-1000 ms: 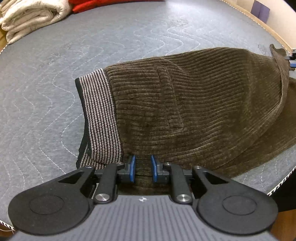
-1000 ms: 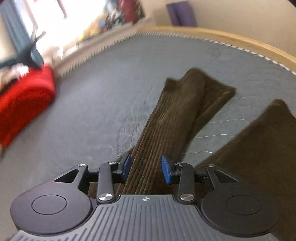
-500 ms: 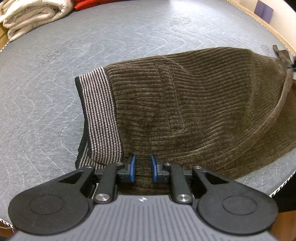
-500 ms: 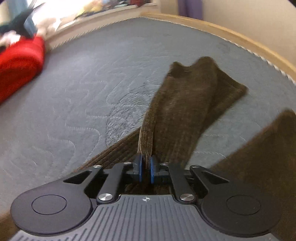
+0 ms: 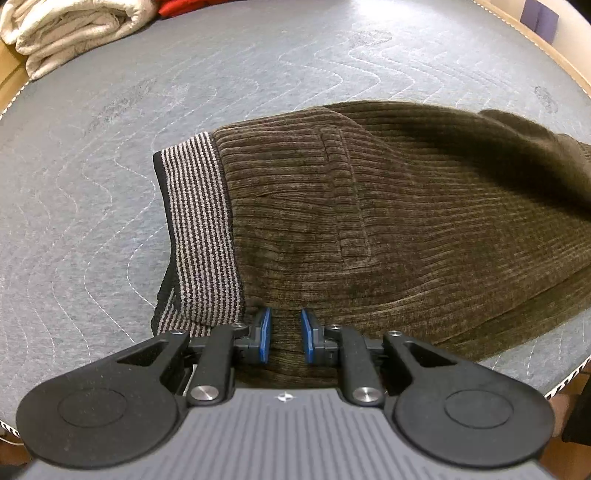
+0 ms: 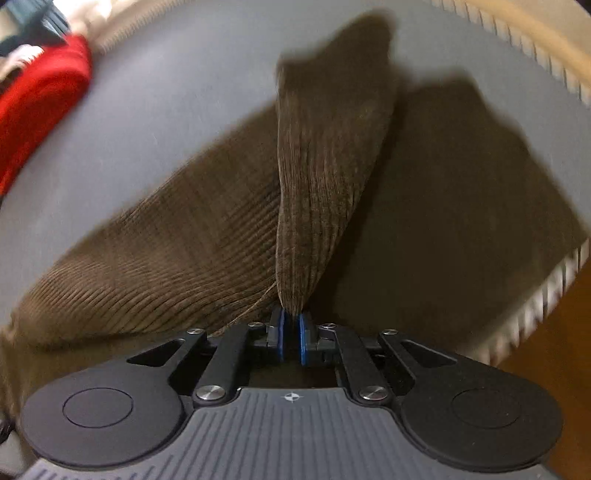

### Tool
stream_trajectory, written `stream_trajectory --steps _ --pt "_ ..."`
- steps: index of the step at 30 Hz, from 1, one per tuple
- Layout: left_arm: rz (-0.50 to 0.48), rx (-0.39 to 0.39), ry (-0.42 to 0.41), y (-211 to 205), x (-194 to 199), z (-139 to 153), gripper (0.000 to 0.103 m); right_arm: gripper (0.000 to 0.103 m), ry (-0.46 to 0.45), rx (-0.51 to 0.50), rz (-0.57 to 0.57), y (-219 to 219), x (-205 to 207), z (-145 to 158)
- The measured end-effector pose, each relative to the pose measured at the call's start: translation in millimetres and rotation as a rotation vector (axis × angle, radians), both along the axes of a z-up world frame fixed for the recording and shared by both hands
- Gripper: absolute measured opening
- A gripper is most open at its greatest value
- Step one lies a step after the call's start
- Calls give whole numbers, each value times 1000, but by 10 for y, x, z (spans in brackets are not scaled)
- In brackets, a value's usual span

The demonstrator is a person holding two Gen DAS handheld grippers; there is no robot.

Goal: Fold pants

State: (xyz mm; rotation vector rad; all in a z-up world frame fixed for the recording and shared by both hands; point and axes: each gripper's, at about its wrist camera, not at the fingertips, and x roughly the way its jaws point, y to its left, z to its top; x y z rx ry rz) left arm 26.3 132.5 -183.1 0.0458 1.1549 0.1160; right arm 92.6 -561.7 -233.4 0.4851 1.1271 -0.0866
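At six o'clock, right gripper (image 6: 290,338) pinches brown corduroy pants (image 6: 314,184); left gripper (image 5: 284,336) gapes, so cloth may slide.

The pants (image 5: 388,229) run off the left wrist view's edge at three o'clock, so their legs are out of sight there. At eleven o'clock a folded white cloth (image 5: 62,33) is cut by the frame. The right wrist view is motion-blurred: the red cloth (image 6: 40,107) at ten o'clock and the mat's (image 6: 166,92) edge show no detail.
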Motion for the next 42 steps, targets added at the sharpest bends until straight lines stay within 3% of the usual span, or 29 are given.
stream_trajectory --steps 3,5,7,12,18,20,21,22,24,27,31,33,37,40,42 --pt "-3 21 5 -38 24 -5 18 21 -143 -67 -91 -178 -64 220" --pt "-10 39 5 -71 31 -12 18 31 -238 -94 -178 -284 -69 348" --pt "-12 46 3 -88 30 -18 18 50 -301 -97 -227 -357 -1 373" --pt "-14 32 -9 -70 -6 -21 18 53 -276 -118 -241 -346 383 170" --pt "-14 31 -19 -61 -56 -23 18 54 -203 -266 -133 -94 817 -10" --pt "-12 32 -14 -59 -39 -18 18 38 -173 -383 -105 -88 924 -61" --pt "-11 34 -11 -57 -27 -20 18 5 -161 -425 -130 -103 931 -52" --pt "-9 35 -7 -59 -23 -19 18 7 -160 -426 -192 -155 892 -3" --pt "-3 28 2 -37 13 -25 18 7 -204 -357 -407 -407 661 167" --pt "9 22 17 -25 67 -20 18 6 -237 -298 -579 -732 229 300" --pt "-6 42 19 -43 79 -24 18 6 -114 -254 -644 -959 -159 71" --pt "-15 48 16 -57 73 -29 18 7 -74 -132 -651 -1099 -302 -108" --pt "-16 39 13 -62 61 -12 18 19 -171 -48 -739 -1324 -503 -145" --pt "-11 35 1 -61 31 32 20 40 -230 -6 -779 -1466 -544 -156" --pt "-2 17 -26 -50 -23 93 23 40 -219 9 -792 -1538 -490 -208"
